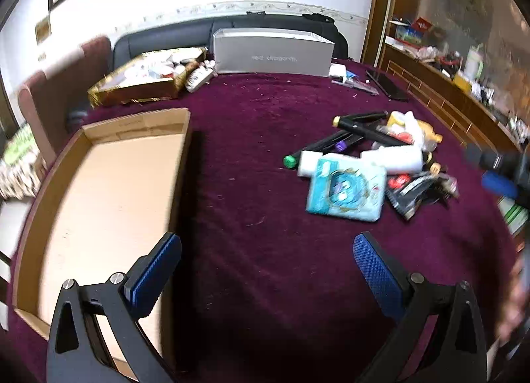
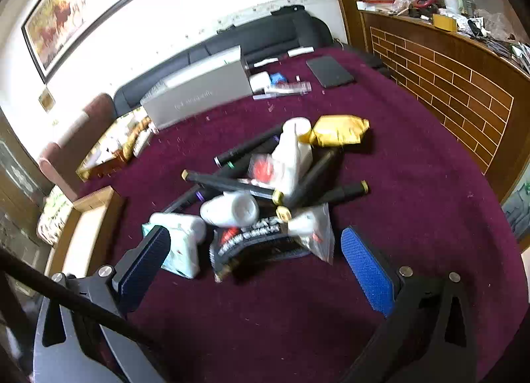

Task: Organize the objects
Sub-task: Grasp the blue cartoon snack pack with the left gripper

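Hovering spread and empty, the left gripper (image 1: 266,270) framed purple cloth (image 1: 258,164); the pile (image 1: 371,164) lay upper right, a cardboard tray (image 1: 109,191) at left. Equally spread, the right gripper (image 2: 255,260) sat just below the pile (image 2: 265,191), wood counter (image 2: 447,78) upper right.

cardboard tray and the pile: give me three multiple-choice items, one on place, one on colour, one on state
1. Where does the cardboard tray lie relative to the pile in the left wrist view?
A. left
B. right
C. under it

2. What colour is the table cover?
A. green
B. dark purple
C. grey

3. What state is the left gripper in?
A. shut on a marker
B. shut on nothing
C. open

Answers: 1 A, the tray sits at the left edge; 2 B, the cloth is maroon-purple; 3 C, the blue pads stand wide apart.
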`<state>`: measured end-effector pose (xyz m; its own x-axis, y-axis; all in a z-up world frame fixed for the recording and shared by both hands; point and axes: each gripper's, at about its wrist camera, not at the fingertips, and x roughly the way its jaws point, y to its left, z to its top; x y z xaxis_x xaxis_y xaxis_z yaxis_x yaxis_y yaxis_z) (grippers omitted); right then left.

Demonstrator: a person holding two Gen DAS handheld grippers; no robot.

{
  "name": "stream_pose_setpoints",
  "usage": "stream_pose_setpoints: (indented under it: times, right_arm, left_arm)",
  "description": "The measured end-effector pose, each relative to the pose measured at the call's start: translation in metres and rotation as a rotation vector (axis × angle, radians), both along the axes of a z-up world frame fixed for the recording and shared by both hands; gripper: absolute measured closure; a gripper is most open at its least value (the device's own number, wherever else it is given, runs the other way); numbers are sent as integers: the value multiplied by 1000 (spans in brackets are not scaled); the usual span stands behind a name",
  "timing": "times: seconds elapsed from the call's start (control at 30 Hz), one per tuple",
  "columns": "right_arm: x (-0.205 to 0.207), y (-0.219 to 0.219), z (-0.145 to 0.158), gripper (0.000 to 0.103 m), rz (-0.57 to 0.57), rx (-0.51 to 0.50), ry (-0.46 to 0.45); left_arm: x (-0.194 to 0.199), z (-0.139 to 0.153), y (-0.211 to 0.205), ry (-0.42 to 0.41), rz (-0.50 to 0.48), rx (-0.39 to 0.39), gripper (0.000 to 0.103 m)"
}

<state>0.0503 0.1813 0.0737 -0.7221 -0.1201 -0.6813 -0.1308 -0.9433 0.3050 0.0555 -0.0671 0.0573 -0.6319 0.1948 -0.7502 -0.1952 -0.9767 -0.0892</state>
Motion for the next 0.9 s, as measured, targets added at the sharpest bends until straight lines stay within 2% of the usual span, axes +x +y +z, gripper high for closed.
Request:
stream_pose_setpoints:
  times: [0.17, 0.3, 0.43, 0.5, 0.67, 0.8, 0.83, 0.87, 0.9]
  right_arm:
    - [0, 12, -15, 0, 4, -24, -33]
    - [1, 22, -16, 0, -14, -31, -37]
    - [-1, 30, -24, 0, -29, -48, -53]
    - [-1, 31, -27, 0, -34, -59, -61]
    - [-1, 30, -28, 0, -37, -59, -66]
    - [-1, 28, -28, 0, -35, -49, -68]
    - [-1, 28, -27, 0, -35, -45, -69]
    - [-1, 28, -27, 0, -36, -41, -69]
    - [-1, 28, -26, 0, -37, -39, -69]
  left_arm:
    - [-19, -9, 22, -30, 10, 122, 2]
    - [-29, -16, 37, -19, 11, 87, 2]
    - [-37, -23, 51, -8, -20, 0, 2]
    - [-41, -25, 53, -17, -18, 7, 2]
    - [-62, -36, 58, -76, 8, 87, 2]
    - [-65, -47, 72, -127, -54, 97, 3]
    - [-59, -46, 77, -101, -84, 42, 11]
    - [-57, -45, 80, -99, -101, 19, 30]
    - [-54, -45, 82, -99, -115, -19, 37]
